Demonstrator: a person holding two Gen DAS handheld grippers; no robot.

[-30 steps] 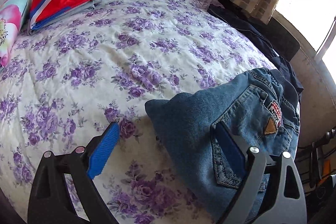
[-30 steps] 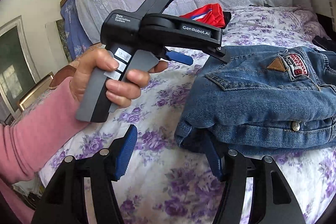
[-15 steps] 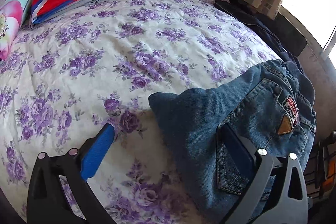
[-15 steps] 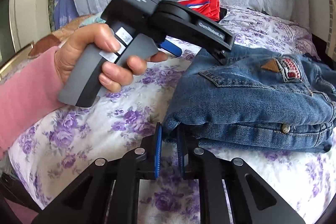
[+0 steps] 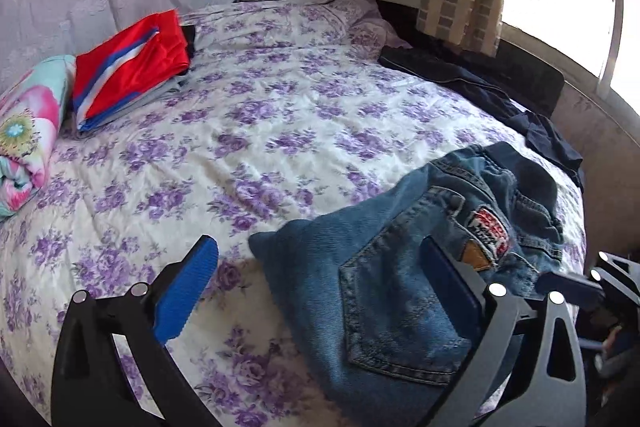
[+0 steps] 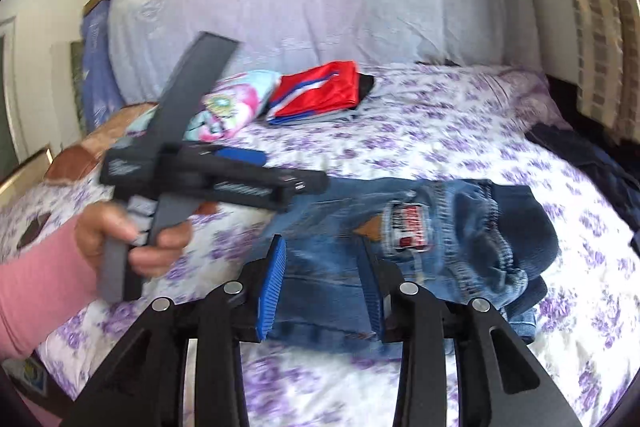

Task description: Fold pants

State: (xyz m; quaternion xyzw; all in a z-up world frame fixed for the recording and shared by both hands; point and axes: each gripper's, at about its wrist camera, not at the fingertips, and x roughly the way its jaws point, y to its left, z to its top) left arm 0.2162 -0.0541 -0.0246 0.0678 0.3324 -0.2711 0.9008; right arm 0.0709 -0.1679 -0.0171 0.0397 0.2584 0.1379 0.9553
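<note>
Folded blue denim pants (image 5: 404,291), patch up

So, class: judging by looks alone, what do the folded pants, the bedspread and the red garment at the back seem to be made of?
Folded pants: blue denim, matte, with a twill weave, orange topstitching and faded patches. Bedspread: probably a thin woven cotton, matte, creased, with a purple flower print. Red garment: likely a synthetic sports fabric, smooth with a slight sheen.
</note>
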